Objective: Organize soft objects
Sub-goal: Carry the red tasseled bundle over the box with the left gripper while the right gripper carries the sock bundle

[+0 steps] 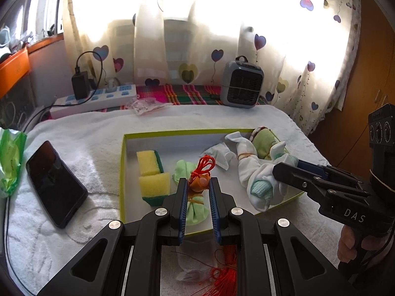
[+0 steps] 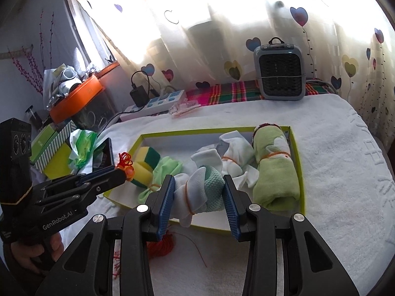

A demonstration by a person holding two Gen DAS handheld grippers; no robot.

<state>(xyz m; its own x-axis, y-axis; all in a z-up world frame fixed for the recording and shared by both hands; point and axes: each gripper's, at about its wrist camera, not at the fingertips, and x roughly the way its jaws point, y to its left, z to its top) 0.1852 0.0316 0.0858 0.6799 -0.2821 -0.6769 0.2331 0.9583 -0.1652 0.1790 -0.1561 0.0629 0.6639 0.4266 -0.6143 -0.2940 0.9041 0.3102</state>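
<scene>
Hovering over the near rim of the shallow box (image 1: 123, 172), the left gripper (image 1: 197, 185) was clamped nearly closed on an orange charm (image 1: 199, 182) with red cord. Right gripper (image 2: 198, 192), partly open, pinched a banded white-and-mint sock bundle (image 2: 197, 190) above the box's near edge, beside the green rolled towel (image 2: 274, 172).

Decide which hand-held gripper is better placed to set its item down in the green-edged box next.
Probably right: the right hand-held gripper clamps the banded white-and-mint sock bundle directly above the box. The left hand-held gripper holds an orange charm nearer the front edge.
</scene>
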